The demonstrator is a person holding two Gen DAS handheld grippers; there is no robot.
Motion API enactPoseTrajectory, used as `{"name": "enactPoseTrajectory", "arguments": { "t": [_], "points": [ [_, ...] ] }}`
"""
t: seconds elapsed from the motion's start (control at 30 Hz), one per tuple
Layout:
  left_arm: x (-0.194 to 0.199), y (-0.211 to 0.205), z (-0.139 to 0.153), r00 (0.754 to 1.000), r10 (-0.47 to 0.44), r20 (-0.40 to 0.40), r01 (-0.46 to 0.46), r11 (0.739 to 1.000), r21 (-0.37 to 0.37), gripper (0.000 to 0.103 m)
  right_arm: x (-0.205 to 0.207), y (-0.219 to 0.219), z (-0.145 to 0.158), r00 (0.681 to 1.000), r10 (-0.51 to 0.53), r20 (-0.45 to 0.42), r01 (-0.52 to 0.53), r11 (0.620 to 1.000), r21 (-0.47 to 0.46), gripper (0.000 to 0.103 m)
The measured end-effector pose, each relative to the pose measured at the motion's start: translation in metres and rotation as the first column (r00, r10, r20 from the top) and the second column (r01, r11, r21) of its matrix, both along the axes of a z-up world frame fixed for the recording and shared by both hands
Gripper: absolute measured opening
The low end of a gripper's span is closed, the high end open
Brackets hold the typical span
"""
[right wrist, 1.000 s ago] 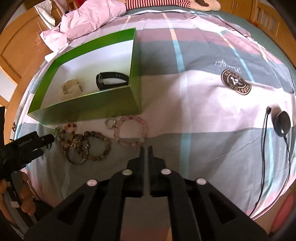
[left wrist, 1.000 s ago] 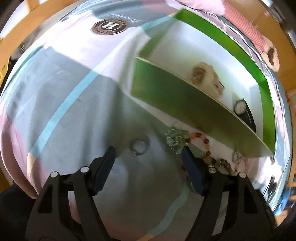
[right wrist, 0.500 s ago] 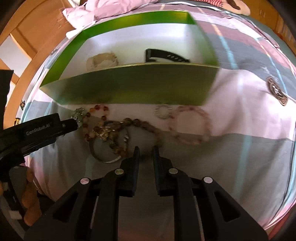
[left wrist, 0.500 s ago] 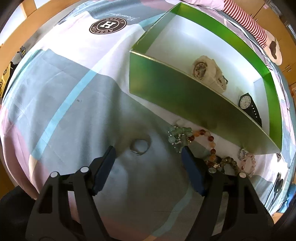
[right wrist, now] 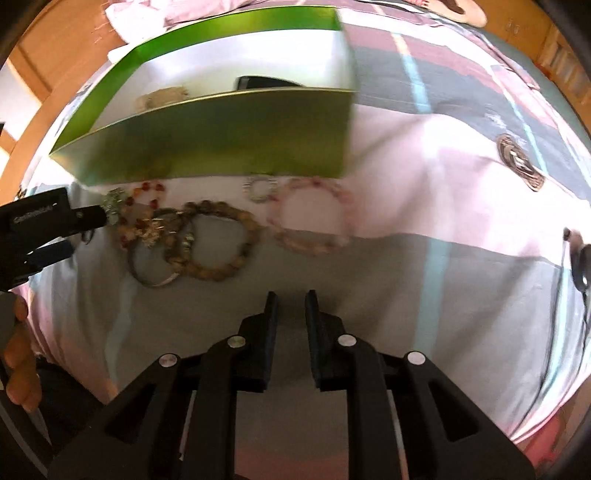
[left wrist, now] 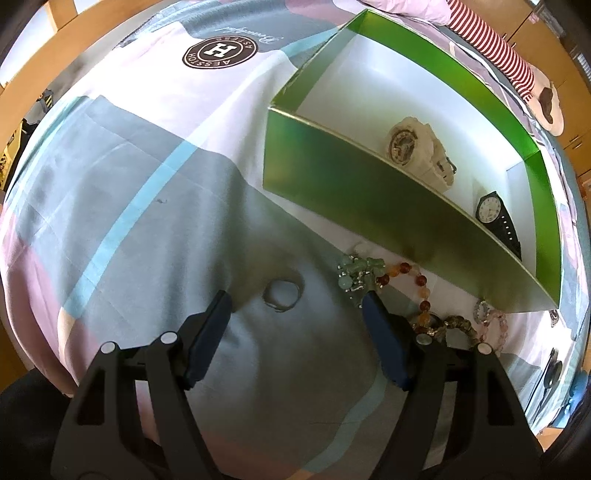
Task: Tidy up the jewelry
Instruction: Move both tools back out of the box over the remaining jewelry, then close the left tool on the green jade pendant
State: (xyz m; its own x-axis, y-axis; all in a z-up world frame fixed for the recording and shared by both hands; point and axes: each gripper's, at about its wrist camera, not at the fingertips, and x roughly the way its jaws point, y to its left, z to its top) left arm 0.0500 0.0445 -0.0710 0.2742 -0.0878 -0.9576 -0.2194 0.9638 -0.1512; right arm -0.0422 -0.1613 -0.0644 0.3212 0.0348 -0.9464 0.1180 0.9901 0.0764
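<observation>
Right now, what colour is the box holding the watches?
Green outside, white inside; the box shows best in the left wrist view.

We are looking down on a bed covered by a bedspread (left wrist: 155, 155) in broad blocks of pale pink, grey and white, crossed by thin light-blue stripes. A round brown logo badge (left wrist: 221, 51) is showing on one white block, with script lettering beside it. Daylight is falling across the fabric, leaving soft shadows and creases. Around the bed we are seeing warm wooden furniture (left wrist: 96, 29) and cabinet doors (right wrist: 561, 66). A crumpled pink quilt (right wrist: 177, 11) is lying at the far end, near a red-and-white striped cloth (left wrist: 491, 48). A dark cable (right wrist: 581, 273) is trailing over the bed's right side.
</observation>
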Motion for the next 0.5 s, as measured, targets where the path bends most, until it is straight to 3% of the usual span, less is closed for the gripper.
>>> {"name": "enactPoseTrajectory", "arguments": {
  "t": [0.07,0.13,0.37,0.5],
  "points": [
    [-0.001,-0.003,0.0,1.0,-0.019,0.005,0.019,1.0,-0.005,0.074,0.0,-0.008,0.003,1.0,-0.025,0.017,0.024,0.999,0.035,0.024],
    [0.001,-0.006,0.0,0.999,-0.036,0.007,0.036,0.999,-0.016,0.074,0.0,-0.013,0.008,0.999,-0.046,0.026,0.044,0.997,0.06,0.05],
    [0.007,-0.004,-0.004,1.0,-0.026,-0.003,0.026,0.996,-0.089,0.061,0.008,0.004,0.011,0.999,-0.002,0.048,0.0,0.998,0.059,0.05],
    [0.005,0.004,-0.003,1.0,-0.005,0.006,0.005,0.99,-0.14,0.057,0.011,0.01,0.007,0.999,0.0,0.041,-0.003,0.996,0.088,0.041]
  ]
}}
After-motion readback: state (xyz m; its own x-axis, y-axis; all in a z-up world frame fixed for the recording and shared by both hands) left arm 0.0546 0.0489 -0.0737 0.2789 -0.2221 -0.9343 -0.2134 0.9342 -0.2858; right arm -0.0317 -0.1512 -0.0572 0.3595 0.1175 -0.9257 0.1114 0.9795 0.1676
